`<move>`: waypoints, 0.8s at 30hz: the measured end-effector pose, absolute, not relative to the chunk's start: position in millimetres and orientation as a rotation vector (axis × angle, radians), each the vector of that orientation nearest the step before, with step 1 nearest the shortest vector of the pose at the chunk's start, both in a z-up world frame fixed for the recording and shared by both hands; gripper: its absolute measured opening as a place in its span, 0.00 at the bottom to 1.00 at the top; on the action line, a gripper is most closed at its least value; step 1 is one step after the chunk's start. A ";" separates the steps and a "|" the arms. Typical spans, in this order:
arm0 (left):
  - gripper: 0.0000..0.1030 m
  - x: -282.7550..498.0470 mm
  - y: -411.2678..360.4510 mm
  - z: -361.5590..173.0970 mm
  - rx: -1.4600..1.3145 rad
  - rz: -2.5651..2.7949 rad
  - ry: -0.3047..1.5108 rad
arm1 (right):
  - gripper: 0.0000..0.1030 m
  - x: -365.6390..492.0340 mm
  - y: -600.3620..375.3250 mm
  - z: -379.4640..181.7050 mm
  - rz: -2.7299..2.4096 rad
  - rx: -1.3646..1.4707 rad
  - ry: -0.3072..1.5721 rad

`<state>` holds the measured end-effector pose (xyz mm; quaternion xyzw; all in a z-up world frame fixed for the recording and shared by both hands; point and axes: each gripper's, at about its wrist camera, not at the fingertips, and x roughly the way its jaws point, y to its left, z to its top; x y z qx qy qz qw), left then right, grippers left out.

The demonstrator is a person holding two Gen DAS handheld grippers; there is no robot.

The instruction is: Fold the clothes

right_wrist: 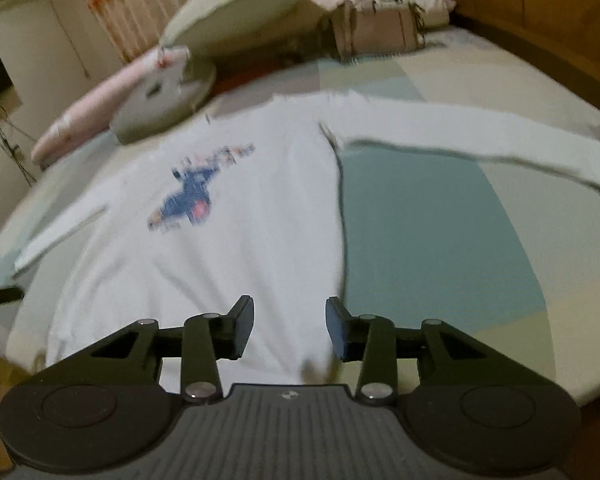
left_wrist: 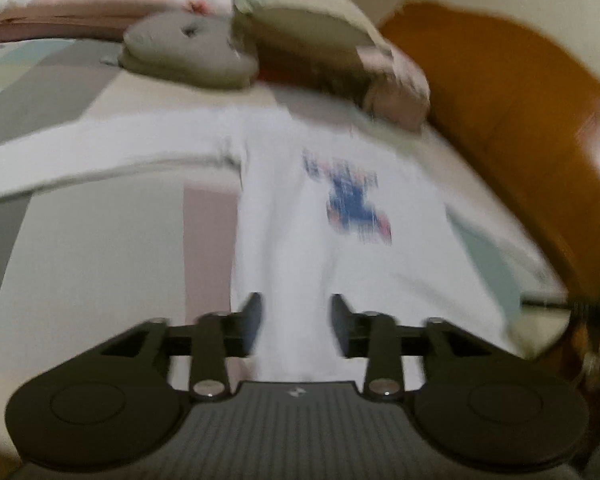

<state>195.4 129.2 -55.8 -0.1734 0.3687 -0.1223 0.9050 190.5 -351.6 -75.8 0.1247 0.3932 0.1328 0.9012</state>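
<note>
Black two-finger left gripper [left_wrist: 296,326] hangs with its jaws parted over the lower hem of a white long-sleeved cotton sweatshirt [left_wrist: 300,240] with a blue and red chest print, gripping nothing; cloth shows in the gap between the fingers. Its twin, the black right gripper [right_wrist: 290,328], is likewise spread wide and empty, its fingers straddling the hem close to the garment's side edge. The sweatshirt lies face up and spread flat ahead of both pairs of fingers on a pastel patchwork bedspread [right_wrist: 440,208]. One sleeve [right_wrist: 480,140] stretches straight out to the right of the right fingers; the other sleeve [right_wrist: 60,236] angles down to their left. Pillows [right_wrist: 236,8] are heaped beyond the collar. Both views are blurred, so contact with the fabric cannot be judged. As it lies, the garment shows no fold. If a hem grasp is intended, each pair of fingers would do well to close on both layers near a corner, and any lift should be level so the body does not skew.
</note>
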 end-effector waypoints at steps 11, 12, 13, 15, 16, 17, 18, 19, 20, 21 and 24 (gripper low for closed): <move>0.54 382.3 166.3 -126.6 -0.713 -0.226 0.899 | 0.66 230.3 -312.8 -66.0 0.397 0.313 0.740; 0.54 391.9 168.3 -133.8 -0.730 -0.213 0.907 | 0.67 234.9 -310.2 -67.1 0.405 0.313 0.743; 0.54 401.5 170.3 -141.0 -0.746 -0.200 0.915 | 0.67 239.5 -307.6 -68.2 0.413 0.312 0.746; 0.53 412.3 172.9 -148.8 -0.786 -0.196 0.903 | 0.70 249.2 -302.8 -71.1 0.422 0.303 0.756; 0.53 416.9 174.1 -152.0 -0.806 -0.197 0.893 | 0.70 253.8 -301.1 -72.8 0.427 0.299 0.761; 0.53 421.5 175.3 -155.2 -0.826 -0.197 0.884 | 0.70 257.2 -299.9 -74.9 0.436 0.300 0.763; 0.53 426.0 176.5 -158.5 -0.847 -0.198 0.875 | 0.71 260.9 -298.6 -76.8 0.445 0.305 0.765; 0.53 430.6 177.7 -161.7 -0.867 -0.198 0.866 | 0.72 264.4 -297.3 -79.0 0.456 0.312 0.768; 0.53 435.2 178.9 -164.9 -0.887 -0.198 0.857 | 0.72 266.3 -296.2 -81.3 0.464 0.316 0.771; 0.51 438.8 179.0 -166.0 -0.896 -0.194 0.848 | 0.73 268.2 -294.8 -83.5 0.472 0.318 0.774; 0.36 447.2 171.2 -164.3 -0.843 -0.150 0.835 | 0.73 272.7 -286.7 -90.4 0.481 0.316 0.788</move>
